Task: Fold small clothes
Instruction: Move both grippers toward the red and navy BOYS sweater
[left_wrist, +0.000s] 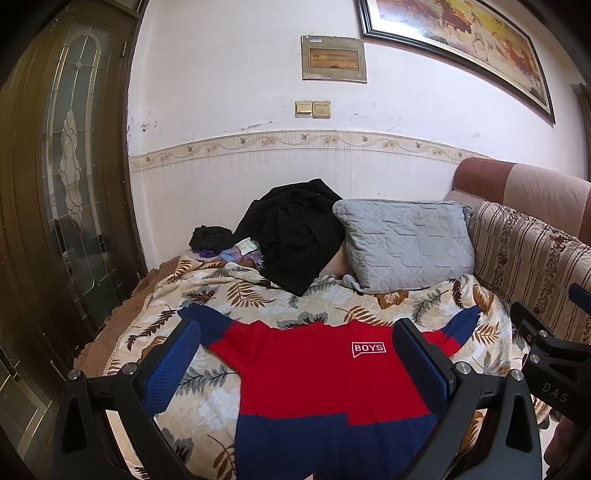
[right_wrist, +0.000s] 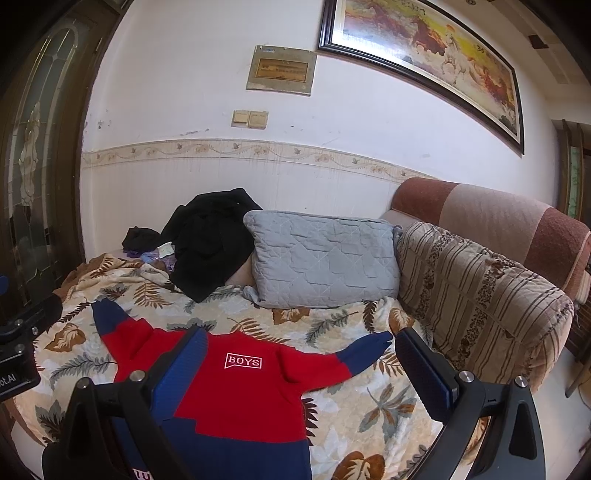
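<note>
The left hand-held gripper (left_wrist: 295, 363) is held above the sweater with its two blue fingers (left_wrist: 173, 365) wide apart, and nothing is pinched between them. The right hand-held gripper (right_wrist: 301, 371) is held the same way, fingers spread and bare, over the right side of the sweater.

The red and blue sweater (left_wrist: 314, 376) is laid flat on the leaf-print blanket (right_wrist: 369, 413) that covers the sofa seat. Its long line runs from the near edge of the seat toward the far edge. The blue bottom part is nearest, and the red top with the white word "BOYS" (right_wrist: 243, 361) is pointed away, toward the wall. Both sleeves are spread out to the sides, with blue ends (right_wrist: 364, 349).

Farther back, a gray pillow (right_wrist: 325, 258) is leaned at the far edge of the seat. A heap of black clothes (right_wrist: 210, 240) is piled just beside it, to its left. A striped cushion (right_wrist: 480, 288) is seen along the right edge.
</note>
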